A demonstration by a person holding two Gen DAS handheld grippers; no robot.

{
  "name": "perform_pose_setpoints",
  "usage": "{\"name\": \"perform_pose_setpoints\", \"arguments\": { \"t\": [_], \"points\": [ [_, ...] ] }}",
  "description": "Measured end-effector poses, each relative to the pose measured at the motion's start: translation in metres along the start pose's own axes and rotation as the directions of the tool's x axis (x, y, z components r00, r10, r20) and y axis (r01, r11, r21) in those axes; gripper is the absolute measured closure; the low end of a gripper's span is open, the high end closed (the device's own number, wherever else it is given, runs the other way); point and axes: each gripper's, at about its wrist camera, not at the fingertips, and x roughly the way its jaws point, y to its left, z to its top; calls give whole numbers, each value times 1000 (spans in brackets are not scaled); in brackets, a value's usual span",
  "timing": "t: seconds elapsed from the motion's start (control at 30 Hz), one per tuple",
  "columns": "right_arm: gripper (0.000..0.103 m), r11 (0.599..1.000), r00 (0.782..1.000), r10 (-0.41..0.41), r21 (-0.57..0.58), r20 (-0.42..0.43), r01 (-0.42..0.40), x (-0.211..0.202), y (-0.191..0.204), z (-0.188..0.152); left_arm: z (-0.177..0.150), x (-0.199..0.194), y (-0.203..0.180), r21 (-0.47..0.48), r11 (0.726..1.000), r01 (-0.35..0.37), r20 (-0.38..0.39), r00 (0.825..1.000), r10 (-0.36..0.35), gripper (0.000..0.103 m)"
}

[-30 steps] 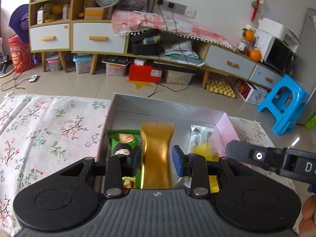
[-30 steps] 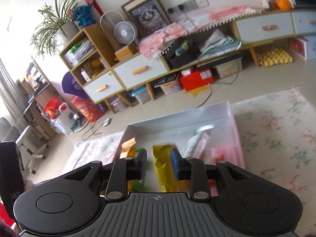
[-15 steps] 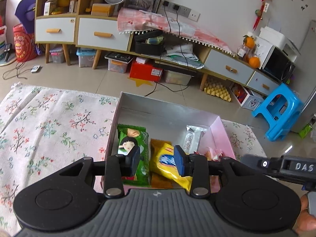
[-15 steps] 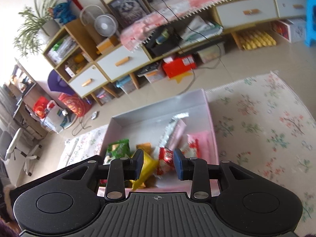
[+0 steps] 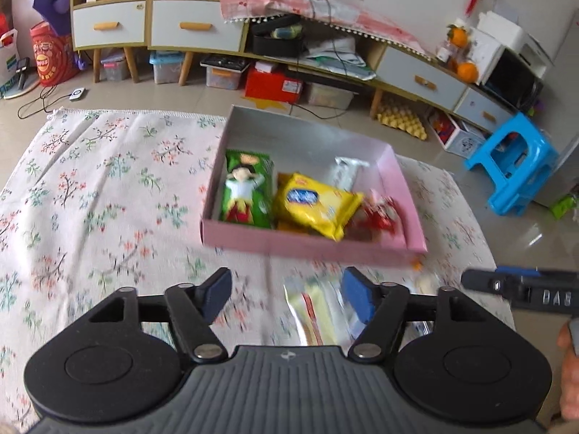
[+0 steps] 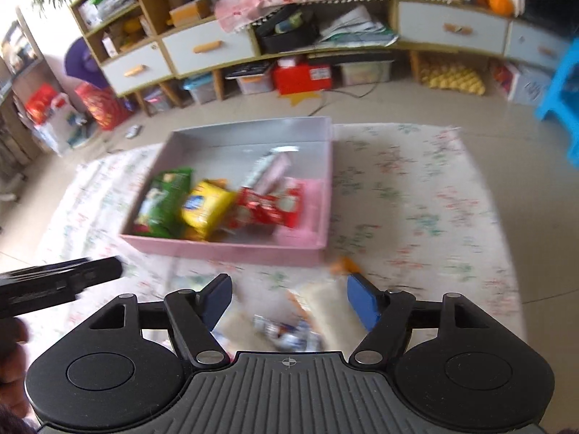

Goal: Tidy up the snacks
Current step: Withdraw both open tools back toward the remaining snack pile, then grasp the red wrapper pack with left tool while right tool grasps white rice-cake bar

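Observation:
A pink box (image 5: 311, 246) (image 6: 224, 249) sits on the flowered cloth and holds a green snack bag (image 5: 248, 190) (image 6: 164, 204), a yellow packet (image 5: 315, 204) (image 6: 206, 208), a red packet (image 5: 380, 213) (image 6: 269, 208) and a silvery wrapper (image 5: 347, 173) (image 6: 267, 166). My left gripper (image 5: 287, 298) hangs over the cloth in front of the box, jaws opening, nothing pressed between them. My right gripper (image 6: 289, 300) does the same, jaws opening. Blurred loose packets (image 5: 318, 311) (image 6: 286, 332) lie on the cloth below both grippers.
The flowered cloth (image 5: 101, 195) (image 6: 409, 199) spreads left and right of the box. Beyond it is tiled floor, a low cabinet with drawers (image 5: 195, 29) and a blue stool (image 5: 517, 166). The other gripper's black body (image 5: 524, 293) (image 6: 54, 282) shows at each view's edge.
Both grippers have pulled back out of the box and up, and their jaws have widened. The yellow and red packets now lie in the box, free of the fingers.

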Motion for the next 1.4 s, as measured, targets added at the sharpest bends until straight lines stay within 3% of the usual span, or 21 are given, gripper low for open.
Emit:
{"name": "perform_pose_setpoints", "arguments": {
  "t": [0.07,0.13,0.23,0.47,0.63,0.77,1.0,1.4],
  "points": [
    [30,1000,1000,25,1,4,-25,-13,-3,-8,-8,-8,-8,37,999,4,17,1000,-5,27],
    [19,999,999,45,-15,9,-45,-25,-3,-17,-14,-14,-13,67,998,-4,28,1000,2,18],
    [15,998,999,29,-62,42,-26,-35,0,-28,-22,-15,-16,68,998,2,20,1000,-3,15],
    [14,996,1000,-16,-84,1,16,-24,-8,-42,-32,-12,-14,61,998,19,-14,1000,-18,16],
    [14,998,1000,14,-54,15,-14,-27,-15,-46,-43,-11,-14,64,998,18,-31,999,-16,17],
    [14,993,1000,-19,-113,15,20,-19,-8,-50,-47,-3,-16,84,996,5,-53,999,0,18],
    [14,993,998,-57,-100,12,58,-9,-9,-46,-53,7,-13,56,998,8,-86,996,-3,22],
    [14,998,1000,-22,-66,11,22,-7,-10,-43,-55,8,-10,33,999,-4,-98,995,7,26]
  ]
}}
